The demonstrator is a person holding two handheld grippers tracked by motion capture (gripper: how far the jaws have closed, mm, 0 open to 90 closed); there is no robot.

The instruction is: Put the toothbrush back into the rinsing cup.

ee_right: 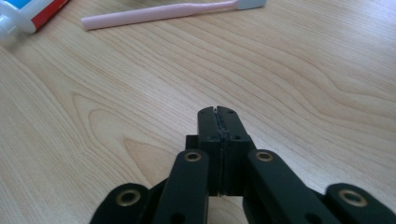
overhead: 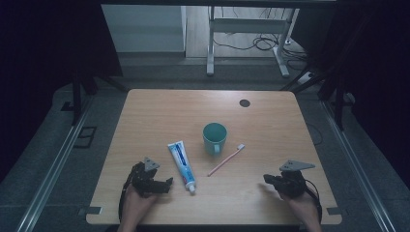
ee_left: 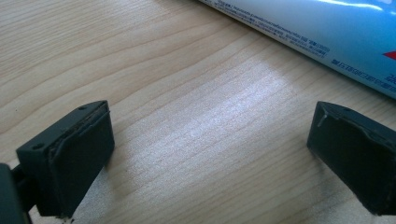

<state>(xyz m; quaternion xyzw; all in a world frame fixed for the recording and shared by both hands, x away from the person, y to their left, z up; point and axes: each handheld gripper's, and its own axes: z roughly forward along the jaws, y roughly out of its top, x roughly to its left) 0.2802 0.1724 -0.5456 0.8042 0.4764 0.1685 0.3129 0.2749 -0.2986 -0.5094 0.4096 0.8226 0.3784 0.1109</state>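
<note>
A teal mug (overhead: 214, 137) stands near the middle of the wooden table (overhead: 159, 111). To its left lies a white and blue toothpaste tube (overhead: 182, 166), cap toward the front edge; its side (ee_left: 327, 32) crosses the top of the left gripper view. A pink toothbrush (overhead: 226, 160) rests diagonally right of the tube, and it (ee_right: 159, 13) lies ahead in the right gripper view. My left gripper (overhead: 167, 182) sits low at the front left, open, pointing at the tube with bare wood between its fingers (ee_left: 74, 149). My right gripper (overhead: 267, 179) rests at the front right, shut on nothing.
A dark round cable hole (overhead: 244, 103) marks the table's far right part. Beyond the far edge stand a white desk frame (overhead: 251, 34) and loose cables on the floor. Metal rails run along both sides of the table.
</note>
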